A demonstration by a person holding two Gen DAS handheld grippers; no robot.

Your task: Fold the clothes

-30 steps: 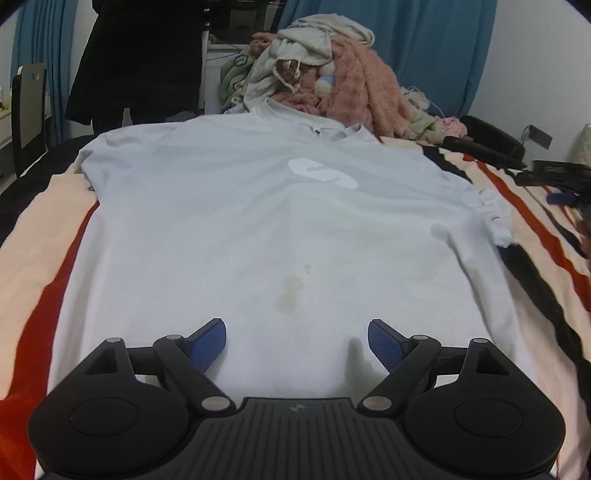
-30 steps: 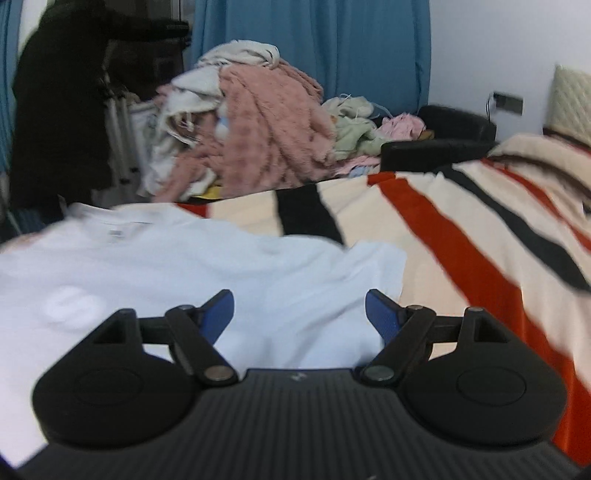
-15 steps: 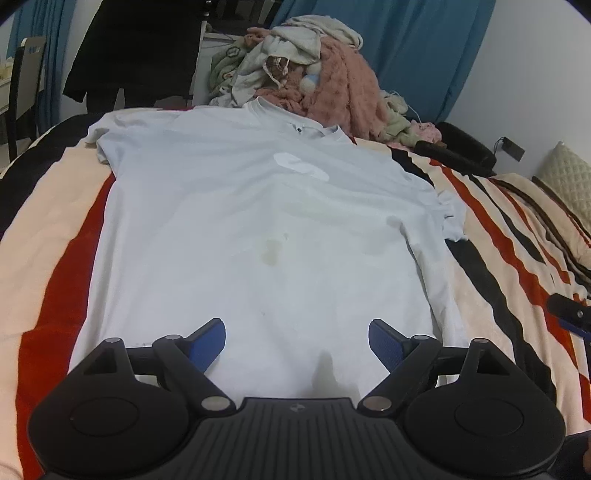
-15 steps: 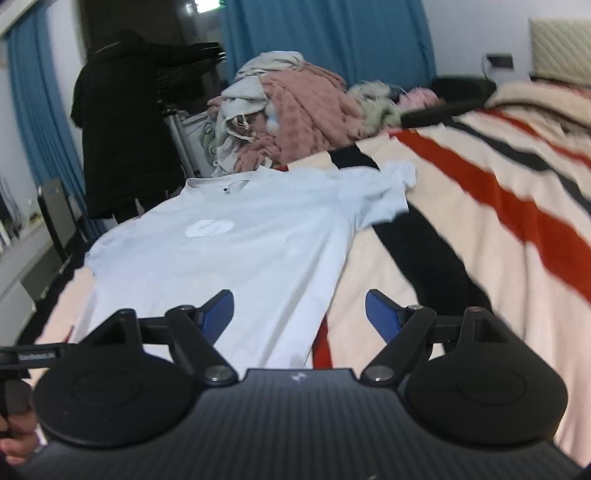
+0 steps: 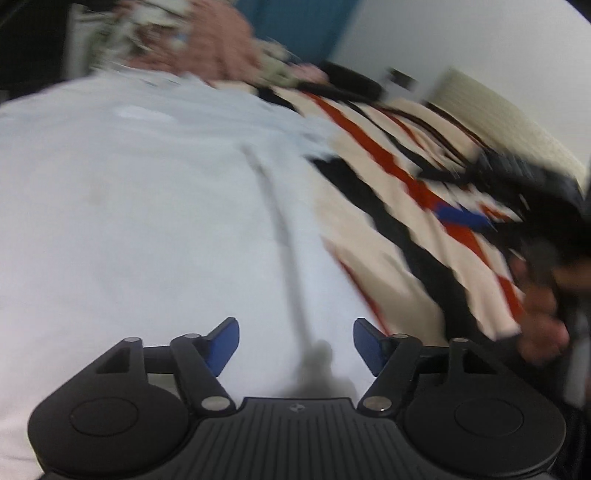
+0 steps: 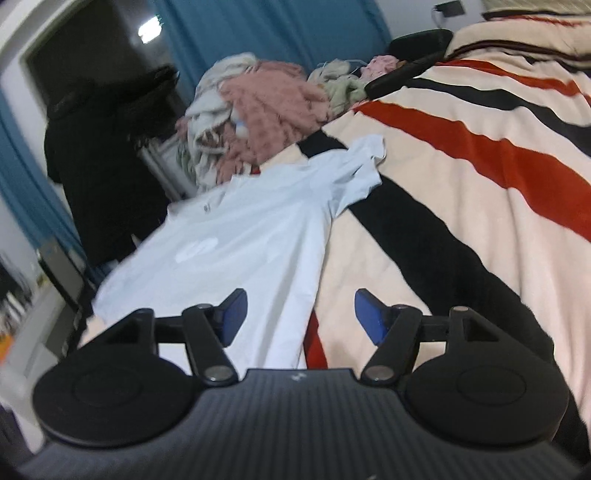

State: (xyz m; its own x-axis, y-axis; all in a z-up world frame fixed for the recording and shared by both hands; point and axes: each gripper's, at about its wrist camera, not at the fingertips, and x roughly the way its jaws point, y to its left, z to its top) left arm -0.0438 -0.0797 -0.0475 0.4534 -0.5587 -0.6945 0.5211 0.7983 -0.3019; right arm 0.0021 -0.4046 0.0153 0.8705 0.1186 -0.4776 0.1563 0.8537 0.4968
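The pale blue-white cotton T-shirt (image 5: 140,206) lies flat and face up on the bed, on a fleecy cream blanket with red and black stripes (image 6: 480,155), its collar toward the far end and its hem toward the camera. Nothing is folded yet, so this looks like the approach to the first fold: both tools are coming to the shirt's right side edge.

The left tongs (image 5: 295,345) hover low over the lower right part of the shirt, blue pads (image 5: 221,347) apart with only bare cloth and a long grey crease or shadow between them; they have just been closing a little and hold nothing. This view is badly smeared, so fine detail is lost. At its right edge a hand (image 5: 543,314) grips the other tool.

The right tongs (image 6: 299,317) straddle the shirt's right side seam near the hem, cloth under the left pad and blanket under the right. They too have just been narrowing, still apart and empty.

The next move, as I judge it, calls for pinching that thin, limp edge at two points without catching the plush blanket below, then carrying it across.

Beyond the collar sits a heap of knitted pink and grey laundry (image 6: 258,110) before a teal curtain (image 6: 266,29).
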